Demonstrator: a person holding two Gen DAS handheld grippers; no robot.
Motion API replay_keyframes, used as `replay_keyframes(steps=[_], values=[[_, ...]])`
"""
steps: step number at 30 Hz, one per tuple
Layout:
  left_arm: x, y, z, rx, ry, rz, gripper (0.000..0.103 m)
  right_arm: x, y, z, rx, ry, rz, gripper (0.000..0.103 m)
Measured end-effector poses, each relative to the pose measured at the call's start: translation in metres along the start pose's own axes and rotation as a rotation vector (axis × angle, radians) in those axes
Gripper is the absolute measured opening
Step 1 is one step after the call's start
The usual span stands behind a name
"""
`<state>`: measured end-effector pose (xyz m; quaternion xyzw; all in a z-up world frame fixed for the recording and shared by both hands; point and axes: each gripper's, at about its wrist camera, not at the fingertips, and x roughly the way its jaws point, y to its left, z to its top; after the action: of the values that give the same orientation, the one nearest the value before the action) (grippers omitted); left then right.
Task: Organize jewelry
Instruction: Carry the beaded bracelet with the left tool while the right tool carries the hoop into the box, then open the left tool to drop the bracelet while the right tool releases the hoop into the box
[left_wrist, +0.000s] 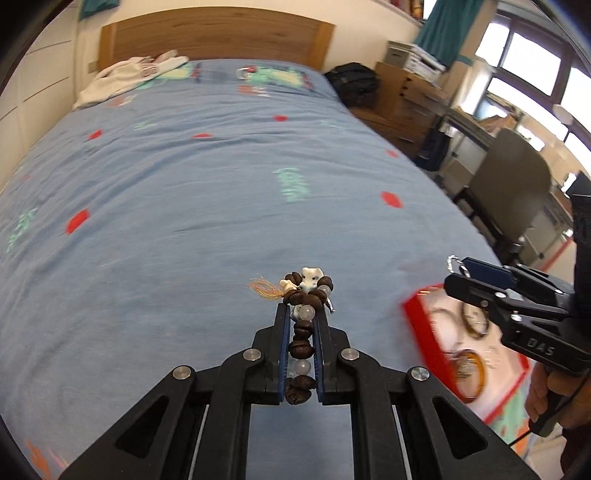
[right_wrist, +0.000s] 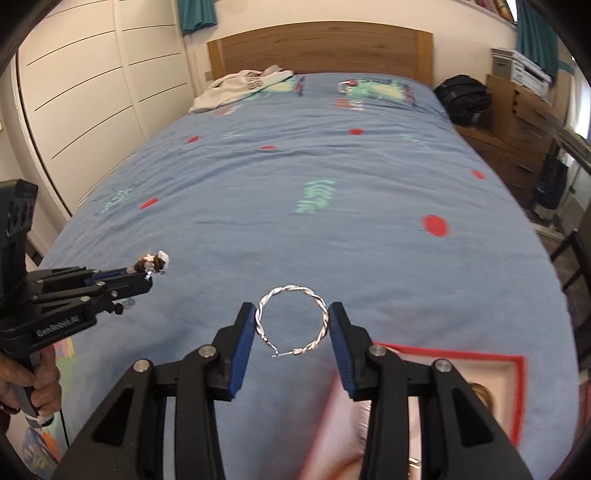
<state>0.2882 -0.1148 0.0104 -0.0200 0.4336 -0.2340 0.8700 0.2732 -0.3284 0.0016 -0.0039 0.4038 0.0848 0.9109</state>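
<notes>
My left tongs are black plastic linkages with round silver screws and ribbed blue pads. My right tongs match them; white lettering marks both bodies, and a thin black cable drops from each pistol grip.

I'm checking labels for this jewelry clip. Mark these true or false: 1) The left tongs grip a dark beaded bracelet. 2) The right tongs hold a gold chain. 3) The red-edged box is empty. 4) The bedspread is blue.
1) The left tongs grip a dark brown beaded bracelet: true.
2) False: the right tongs hold a twisted silver hoop earring.
3) False: the red-edged box holds amber hoops.
4) The blue bedspread: true.
</notes>
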Motion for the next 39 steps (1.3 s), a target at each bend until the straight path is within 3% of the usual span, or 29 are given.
replay_keyframes(steps=[10,17,25,28,32,39], values=[[0.039,-0.119,0.001,0.093,0.043,-0.145,0.011,-0.018,-0.09,-0.054,0.039,0.09,-0.105,0.038],[0.069,-0.16,-0.019,0.132,0.107,-0.158,0.011,-0.005,-0.113,-0.072,0.072,0.118,-0.102,0.039],[0.09,-0.166,-0.034,0.14,0.162,-0.12,0.011,0.017,-0.124,-0.087,0.106,0.151,-0.071,0.039],[0.09,-0.163,-0.034,0.136,0.167,-0.108,0.018,0.018,-0.125,-0.09,0.116,0.159,-0.068,0.039],[0.085,-0.161,-0.034,0.128,0.155,-0.104,0.04,0.016,-0.122,-0.089,0.108,0.161,-0.08,0.04],[0.054,-0.158,-0.034,0.118,0.116,-0.092,0.051,0.0,-0.119,-0.086,0.117,0.148,-0.085,0.04]])
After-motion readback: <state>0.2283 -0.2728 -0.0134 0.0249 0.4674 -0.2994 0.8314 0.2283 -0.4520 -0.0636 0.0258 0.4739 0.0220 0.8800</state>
